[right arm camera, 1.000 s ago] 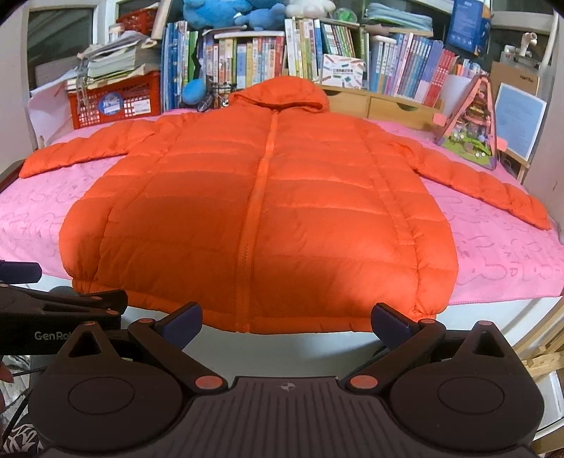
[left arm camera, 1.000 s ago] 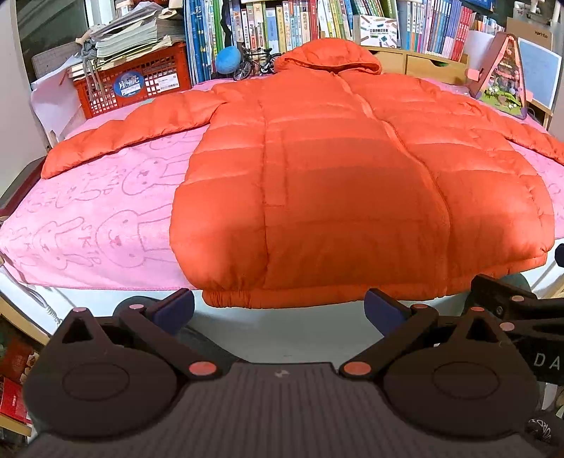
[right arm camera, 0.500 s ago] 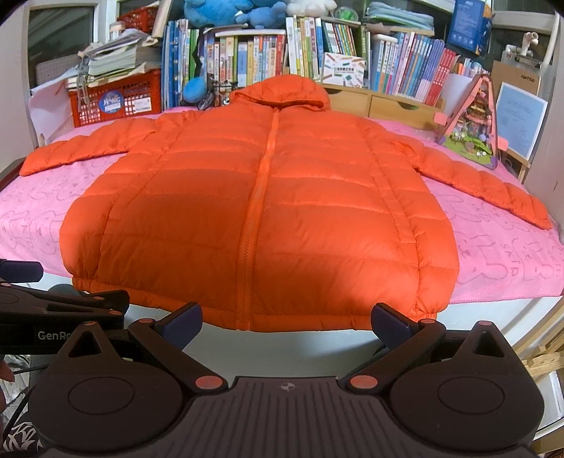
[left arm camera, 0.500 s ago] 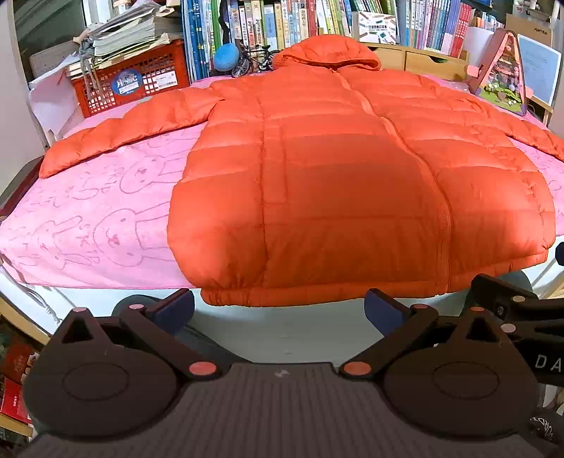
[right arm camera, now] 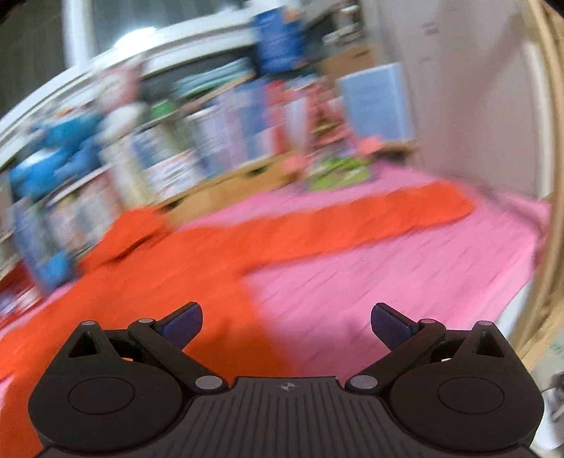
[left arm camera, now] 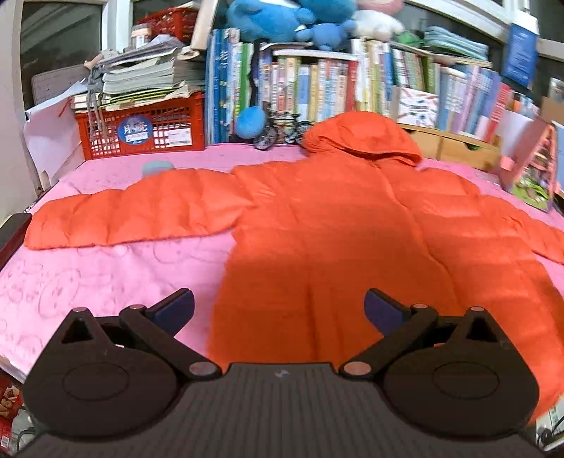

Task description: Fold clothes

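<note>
Orange quilted hooded puffer jacket (left arm camera: 352, 239) is lying flat and front-up across the pink rabbit-print blanket (left arm camera: 88, 282), hood (left arm camera: 363, 141) pointing to the far edge, hem running off the near edge under the left gripper. One sleeve (left arm camera: 134, 211) is stretching out toward the blanket's left edge; in the right wrist view the other sleeve (right arm camera: 370, 218) is reaching toward the right edge, though that view is heavily smeared.

Handling, as a judgement: down-type fill, so light, soft and springy; the shell is looking smooth and probably slick, so a fold is likely to puff back open. Best holds are looking like the sleeve cuff and the hem corner, where seams are giving the fingers something firmer than loose padding.

Blanket is looking soft, likely to drag with the jacket.

Room: packed bookshelf (left arm camera: 317, 88) running along the far edge, blue plush toys (left arm camera: 282, 21) on top, red plastic crate (left arm camera: 141, 130) stacked with papers at the far left corner, wooden drawers (left arm camera: 454, 148) behind the hood.

Left gripper (left arm camera: 278, 310) is hovering over the hem, jaws spread wide, carrying nothing. Right gripper (right arm camera: 285, 320) is likewise gaping wide and empty, over the jacket's right side edge.
</note>
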### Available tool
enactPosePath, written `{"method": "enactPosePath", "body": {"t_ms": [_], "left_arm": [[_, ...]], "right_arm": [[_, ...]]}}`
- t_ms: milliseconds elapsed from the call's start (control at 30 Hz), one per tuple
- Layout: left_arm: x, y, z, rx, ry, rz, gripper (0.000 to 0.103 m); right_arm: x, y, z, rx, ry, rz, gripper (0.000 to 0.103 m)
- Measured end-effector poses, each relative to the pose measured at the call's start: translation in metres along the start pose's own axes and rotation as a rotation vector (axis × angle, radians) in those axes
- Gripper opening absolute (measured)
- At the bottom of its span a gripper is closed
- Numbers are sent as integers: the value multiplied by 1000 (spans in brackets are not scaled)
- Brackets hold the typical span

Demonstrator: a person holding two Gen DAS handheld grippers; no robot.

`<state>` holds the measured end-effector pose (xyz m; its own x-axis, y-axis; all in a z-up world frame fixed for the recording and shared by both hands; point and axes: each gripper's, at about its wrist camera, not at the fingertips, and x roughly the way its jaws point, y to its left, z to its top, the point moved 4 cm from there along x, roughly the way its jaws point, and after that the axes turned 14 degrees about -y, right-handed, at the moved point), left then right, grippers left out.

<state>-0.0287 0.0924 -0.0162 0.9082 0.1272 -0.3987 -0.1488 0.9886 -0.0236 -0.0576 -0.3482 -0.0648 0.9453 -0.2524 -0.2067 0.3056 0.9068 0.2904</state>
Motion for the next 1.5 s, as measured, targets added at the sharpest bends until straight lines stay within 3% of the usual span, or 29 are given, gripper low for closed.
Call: {"method": "enactPosePath", "body": {"t_ms": [233,367,533,600,633,667,733,767,933,1033,1167,1267,1367,1500], "left_arm": [[62,18,14,-121,75,72,103],[96,13,15,-150,111,65,103],[129,-2,5,-113,142,60,103],[132,-5,-3,-88,102,64,103],[132,-7,-7,-69,69,69,103],[131,-9,-10,-53,41,76,103],[130,-11,-11,-44,34,80,103],[130,-10,-11,-49,35,77,103],[129,-9,-9,-52,34,76,103],[131,-9,-10,-54,35,73,103],[132,-8,-9,-60,33,68,103],[132,-7,-9,-67,31,63,103],[131,-5,-9,-72,30,59,103],[131,-4,-9,-77,28,56,103]], "right_arm": [[101,-92,27,183,20,-262,103],[147,-120,26,225,58,-311,103],[186,-127,24,131,70,-357,103],[199,-126,25,86,82,-381,98],[204,-123,26,64,96,-368,80],[209,-119,28,44,112,-345,43],[212,-114,34,134,149,-227,22],[209,-107,39,150,136,-190,20],[185,-34,73,123,18,13,20],[167,39,88,114,-16,233,19],[150,156,77,57,46,558,19],[140,234,37,-3,173,761,19],[132,285,-7,-106,267,842,20],[138,312,-54,-192,373,819,23]]}}
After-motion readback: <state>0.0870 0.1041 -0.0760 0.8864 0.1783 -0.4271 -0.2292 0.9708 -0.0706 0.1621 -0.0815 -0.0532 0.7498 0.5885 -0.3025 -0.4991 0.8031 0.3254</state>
